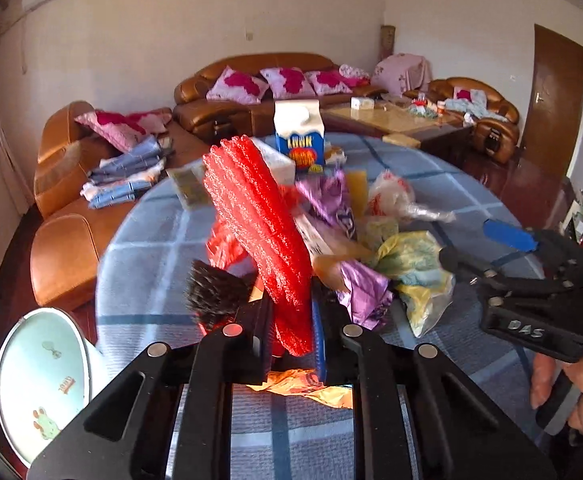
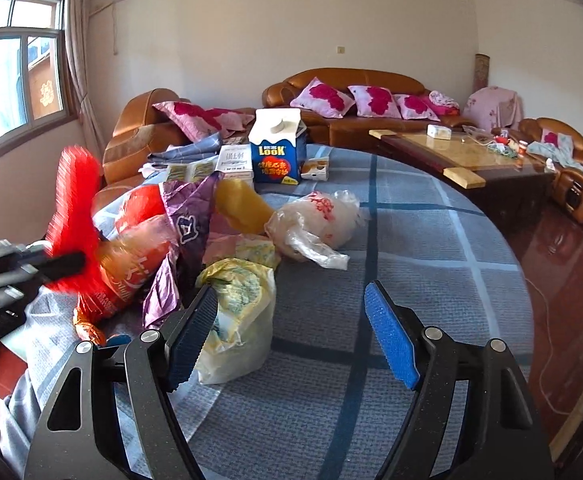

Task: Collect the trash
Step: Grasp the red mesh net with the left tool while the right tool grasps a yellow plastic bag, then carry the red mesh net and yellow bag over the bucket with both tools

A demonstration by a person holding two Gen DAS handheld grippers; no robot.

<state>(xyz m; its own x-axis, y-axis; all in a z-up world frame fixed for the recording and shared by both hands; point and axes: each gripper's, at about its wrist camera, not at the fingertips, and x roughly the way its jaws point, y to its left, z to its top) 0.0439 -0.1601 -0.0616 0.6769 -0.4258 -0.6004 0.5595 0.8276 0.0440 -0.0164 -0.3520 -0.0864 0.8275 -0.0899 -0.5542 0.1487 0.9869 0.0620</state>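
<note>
My left gripper (image 1: 291,320) is shut on a red foam net sleeve (image 1: 259,220), which stands up tilted from between its pads. The same sleeve (image 2: 75,188) shows blurred at the left of the right wrist view, above the left gripper (image 2: 59,262). Behind it lies a heap of trash: a purple wrapper (image 2: 191,216), an orange snack bag (image 2: 131,264), a yellow-green plastic bag (image 2: 239,308) and a clear bag with red print (image 2: 315,220). My right gripper (image 2: 289,292) is open over the tablecloth, its left pad beside the yellow-green bag, holding nothing.
A blue-and-white LOOK carton (image 2: 277,152) stands upright at the far side of the round table with its blue check cloth (image 2: 431,248). A pale round bin (image 1: 39,384) sits below the table's left edge. Sofas (image 1: 67,184) and a coffee table (image 2: 463,156) lie beyond.
</note>
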